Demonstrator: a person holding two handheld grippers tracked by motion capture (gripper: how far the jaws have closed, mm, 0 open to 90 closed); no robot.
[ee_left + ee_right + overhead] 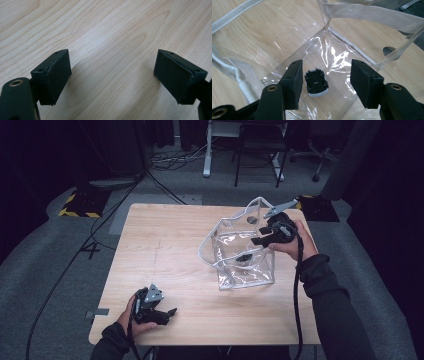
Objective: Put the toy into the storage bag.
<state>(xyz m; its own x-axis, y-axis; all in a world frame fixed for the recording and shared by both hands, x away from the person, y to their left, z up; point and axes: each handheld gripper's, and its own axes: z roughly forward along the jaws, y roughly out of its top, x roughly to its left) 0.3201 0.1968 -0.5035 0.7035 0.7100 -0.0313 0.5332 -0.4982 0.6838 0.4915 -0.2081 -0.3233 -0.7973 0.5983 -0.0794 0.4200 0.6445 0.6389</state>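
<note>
- Snagging is the first risk: the right gripper hangs at the mouth of the clear plastic bag, jaws apart with nothing between the pads, and the white webbing strap runs close above them. Pulling out carelessly could catch that strap and drag the whole bag across the bench.
- Toy car lies belly-up on the bag's bottom, wheels toward the camera, loose and free of the jaws. Any tug on the bag could roll it or slide it into a corner, judging by how slick the plastic looks.
- Bag walls are soft and stand only by their own stiffness; a knock from the right jaws could fold one in over the car or tip the bag toward its open side.
- Left gripper rests near the front edge of the bench, well apart from the bag, jaws apart over bare wood. It steadies nothing, so the bag has no hold against a pull.
</note>
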